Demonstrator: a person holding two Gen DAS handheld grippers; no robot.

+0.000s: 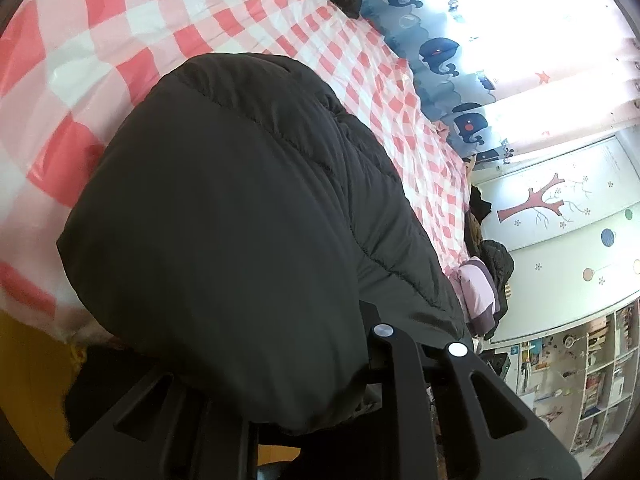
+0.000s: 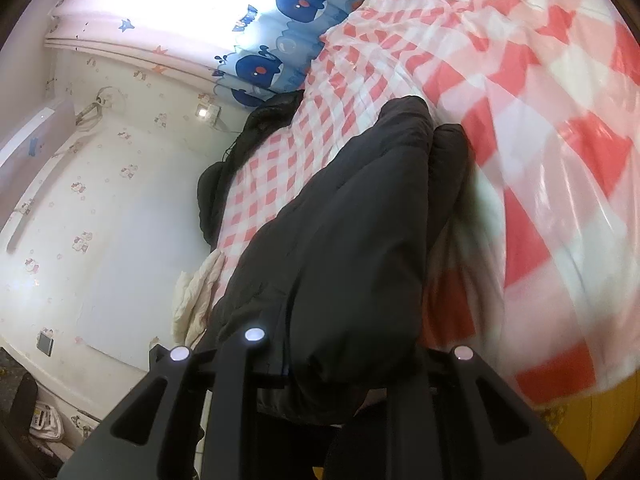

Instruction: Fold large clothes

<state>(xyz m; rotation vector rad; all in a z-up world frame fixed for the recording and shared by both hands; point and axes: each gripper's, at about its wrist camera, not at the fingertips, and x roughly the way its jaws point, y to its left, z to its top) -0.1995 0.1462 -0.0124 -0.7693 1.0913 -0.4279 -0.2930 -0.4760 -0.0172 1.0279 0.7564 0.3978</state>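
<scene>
My left tongs and my right tongs are each pinched tight on the puffy black coat. The coat hangs from them at 6 o'clock and lies up over the bed with the pink checked sheet. At 1 o'clock, past the bed, hangs a whale curtain.

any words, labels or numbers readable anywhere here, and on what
None can be read.
Shelf items at the wall: spines and boxes too small and blurred.
White bag on the floor: dark print, blurred.
Black puffer jacket: no label showing.
Whale curtain: pictures only, no words.
</scene>
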